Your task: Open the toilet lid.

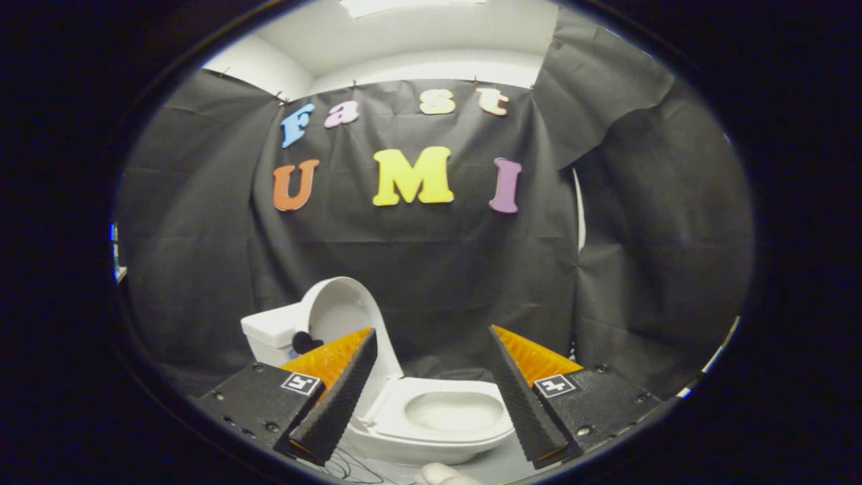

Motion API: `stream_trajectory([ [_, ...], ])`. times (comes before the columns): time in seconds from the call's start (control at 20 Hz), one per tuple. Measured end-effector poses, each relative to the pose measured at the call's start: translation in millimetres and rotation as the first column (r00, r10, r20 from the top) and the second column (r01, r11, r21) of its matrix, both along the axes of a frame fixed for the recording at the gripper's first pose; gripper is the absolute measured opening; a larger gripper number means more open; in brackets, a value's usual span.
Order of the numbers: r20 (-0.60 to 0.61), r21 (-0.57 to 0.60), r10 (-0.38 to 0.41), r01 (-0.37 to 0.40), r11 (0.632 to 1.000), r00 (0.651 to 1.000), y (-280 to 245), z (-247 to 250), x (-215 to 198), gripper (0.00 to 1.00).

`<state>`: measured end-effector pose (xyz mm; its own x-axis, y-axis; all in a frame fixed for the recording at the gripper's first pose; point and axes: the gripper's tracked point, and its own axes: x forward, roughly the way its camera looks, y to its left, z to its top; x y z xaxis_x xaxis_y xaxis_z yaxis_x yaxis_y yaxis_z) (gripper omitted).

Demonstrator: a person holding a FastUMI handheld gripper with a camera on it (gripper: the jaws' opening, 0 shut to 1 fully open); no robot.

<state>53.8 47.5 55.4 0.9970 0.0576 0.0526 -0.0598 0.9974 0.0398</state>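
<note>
A small white toilet stands on the floor just ahead of my fingers. Its lid is raised upright and leans back toward the white tank, partly hidden behind my left finger. The seat and bowl lie uncovered between the fingers. My gripper is open, its two orange-and-black fingers spread wide on either side of the bowl, touching nothing. A small dark object sits by the tank beside the lid.
Black cloth hangs as the booth's wall behind and to both sides of the toilet. Thin dark cables lie on the floor in front of the bowl. A pale glove or hand tip shows below the toilet.
</note>
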Motion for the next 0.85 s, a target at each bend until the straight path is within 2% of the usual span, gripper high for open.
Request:
stream_trajectory([
  [0.15,-0.030,0.022,-0.070,0.071,0.997,0.997,-51.0,-35.0,-7.1,1.00],
  [0.35,-0.084,-0.013,-0.130,0.130,0.991,0.988,-90.0,-77.4,-7.3,1.00],
  [0.65,-0.103,0.009,-0.164,0.166,0.986,0.981,-110.3,-100.7,-5.3,1.00],
  [0.85,-0.116,0.000,-0.159,0.160,0.987,0.980,-107.1,-106.3,-3.7,1.00],
])
